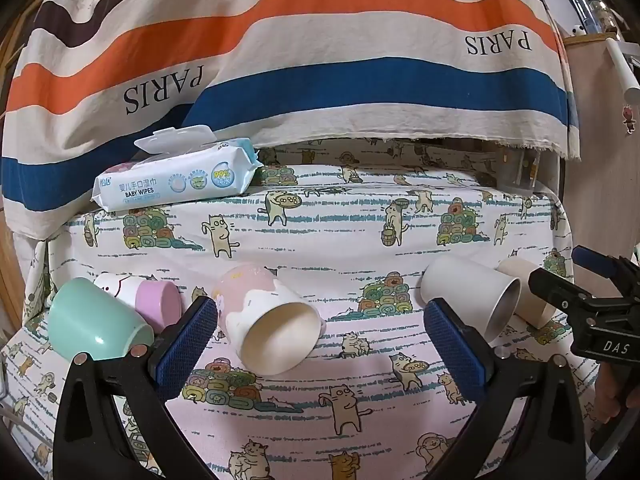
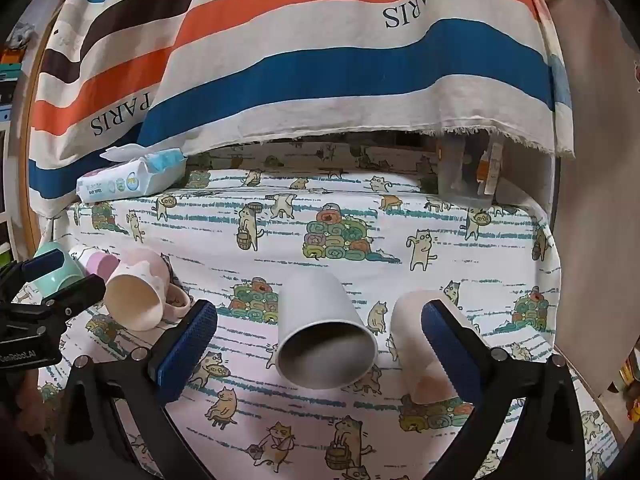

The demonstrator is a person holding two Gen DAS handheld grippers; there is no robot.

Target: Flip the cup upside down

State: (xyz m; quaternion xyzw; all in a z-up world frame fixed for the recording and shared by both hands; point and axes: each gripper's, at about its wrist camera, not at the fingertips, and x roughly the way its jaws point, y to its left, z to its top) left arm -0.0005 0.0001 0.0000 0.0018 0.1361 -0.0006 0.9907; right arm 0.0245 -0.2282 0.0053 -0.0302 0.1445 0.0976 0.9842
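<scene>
Several cups lie on their sides on a cat-print cloth. A pink-and-white mug (image 1: 266,320) lies between the fingers of my open left gripper (image 1: 320,344), mouth toward me; it also shows in the right wrist view (image 2: 138,290). A white paper cup (image 2: 324,332) lies between the fingers of my open right gripper (image 2: 320,350), mouth toward me, and shows in the left wrist view (image 1: 472,294). A cream cup (image 2: 420,344) lies partly behind the right finger. Neither gripper touches a cup.
A mint cup (image 1: 94,322) and a small pink-lidded cup (image 1: 156,304) lie at far left. A baby wipes pack (image 1: 176,178) sits at the back left. A clear container (image 2: 466,178) stands back right under a hanging striped cloth (image 1: 320,60).
</scene>
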